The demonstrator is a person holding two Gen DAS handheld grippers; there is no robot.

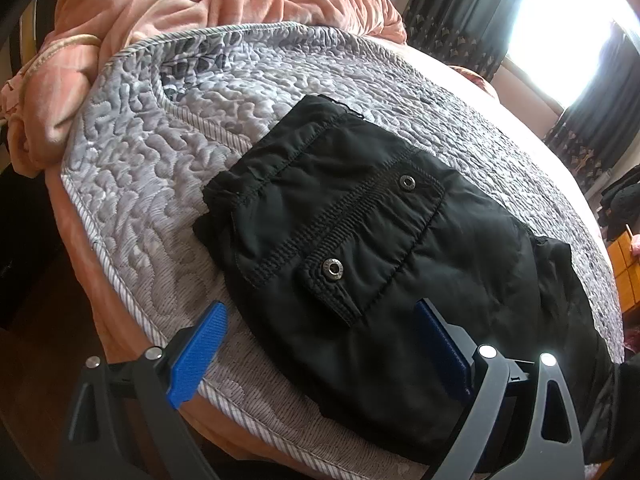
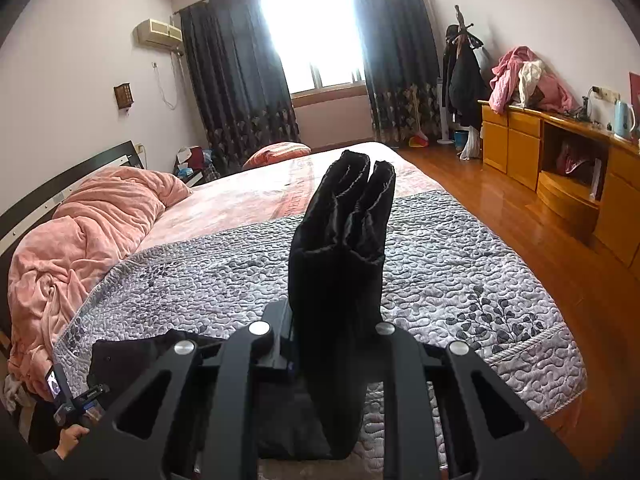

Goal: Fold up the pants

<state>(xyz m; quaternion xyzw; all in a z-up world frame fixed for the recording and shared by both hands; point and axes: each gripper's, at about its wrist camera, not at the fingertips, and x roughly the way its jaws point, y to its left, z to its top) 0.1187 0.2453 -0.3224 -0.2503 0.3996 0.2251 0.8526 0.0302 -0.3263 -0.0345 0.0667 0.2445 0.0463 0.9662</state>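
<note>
Black pants (image 1: 360,240) lie on the grey quilted bedspread (image 1: 152,168), the waist end with two snap buttons showing in the left wrist view. My left gripper (image 1: 320,348) is open just above the pants' near edge, blue pads (image 1: 196,356) spread wide. In the right wrist view my right gripper (image 2: 332,332) is shut on the pants' leg ends (image 2: 340,248) and holds them lifted upright over the bed, cuffs pointing up. The waist part (image 2: 132,356) lies at the lower left, next to the left gripper's body.
A pink blanket (image 2: 84,232) is bunched at the head of the bed. The bed's right edge drops to a wooden floor (image 2: 540,240). A wooden dresser (image 2: 560,160) stands on the right wall. Curtains and a bright window (image 2: 316,40) are beyond the bed.
</note>
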